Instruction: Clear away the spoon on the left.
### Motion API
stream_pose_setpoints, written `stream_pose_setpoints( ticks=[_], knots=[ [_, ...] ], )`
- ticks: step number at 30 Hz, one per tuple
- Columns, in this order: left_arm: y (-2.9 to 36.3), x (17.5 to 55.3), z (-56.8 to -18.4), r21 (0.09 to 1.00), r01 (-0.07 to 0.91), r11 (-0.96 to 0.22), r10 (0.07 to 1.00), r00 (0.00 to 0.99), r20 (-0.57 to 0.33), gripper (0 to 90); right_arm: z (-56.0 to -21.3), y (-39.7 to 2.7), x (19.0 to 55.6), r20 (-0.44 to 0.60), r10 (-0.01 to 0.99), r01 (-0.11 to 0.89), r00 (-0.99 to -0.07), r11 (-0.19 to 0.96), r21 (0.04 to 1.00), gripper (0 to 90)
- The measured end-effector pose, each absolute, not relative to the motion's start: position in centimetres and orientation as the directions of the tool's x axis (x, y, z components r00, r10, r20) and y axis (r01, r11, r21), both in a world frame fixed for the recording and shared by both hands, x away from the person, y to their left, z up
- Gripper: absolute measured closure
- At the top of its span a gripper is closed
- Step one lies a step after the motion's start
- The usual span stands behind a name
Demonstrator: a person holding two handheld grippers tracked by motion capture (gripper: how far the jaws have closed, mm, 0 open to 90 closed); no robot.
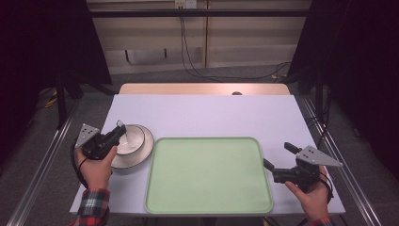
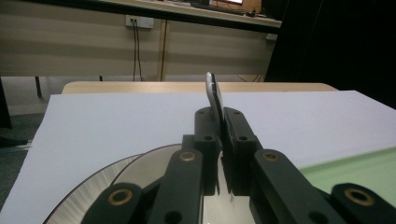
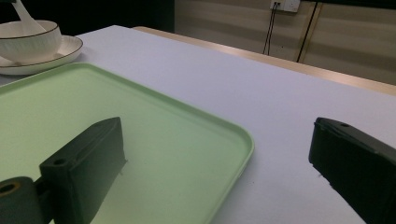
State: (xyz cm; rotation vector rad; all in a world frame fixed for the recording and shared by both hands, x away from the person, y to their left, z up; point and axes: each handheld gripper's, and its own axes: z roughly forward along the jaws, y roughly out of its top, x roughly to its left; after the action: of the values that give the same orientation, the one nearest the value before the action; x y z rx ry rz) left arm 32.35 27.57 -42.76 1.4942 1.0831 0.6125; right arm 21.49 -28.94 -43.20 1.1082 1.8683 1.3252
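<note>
Left gripper (image 1: 117, 130) pinches the handle of a white ceramic spoon (image 2: 215, 95) standing in the white ribbed bowl (image 1: 131, 139) on its saucer (image 1: 141, 153), presumably for lifting. Right gripper (image 1: 277, 157), jaws spread, waits beside the empty pale-green plastic tray (image 1: 207, 176).

Right tool (image 3: 219, 172) gapes wide over green tray (image 3: 154, 126) — bowl (image 3: 29, 39) beyond.

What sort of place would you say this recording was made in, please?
Probably a lab or recording booth, not a home: the table stands between black curtains on a metal frame, and cables run down the bare back wall to the carpeted floor.
</note>
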Motion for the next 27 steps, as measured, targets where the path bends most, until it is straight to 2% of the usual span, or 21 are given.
stream_pose_setpoints(
  ticks=[9,27],
  knots=[
    [27.15,33.11,-43.01,0.958,0.280,0.068,0.878,0.440,-0.190,85.6,-43.19,-28.97,21.44,0.008,0.877,0.289,-0.480,0.150,0.945,3.1],
    [27.63,32.89,-42.65,0.937,0.336,0.096,0.876,0.419,-0.240,85.9,-43.21,-28.99,21.44,0.008,0.876,0.290,-0.482,0.151,0.945,3.1]
  ],
)
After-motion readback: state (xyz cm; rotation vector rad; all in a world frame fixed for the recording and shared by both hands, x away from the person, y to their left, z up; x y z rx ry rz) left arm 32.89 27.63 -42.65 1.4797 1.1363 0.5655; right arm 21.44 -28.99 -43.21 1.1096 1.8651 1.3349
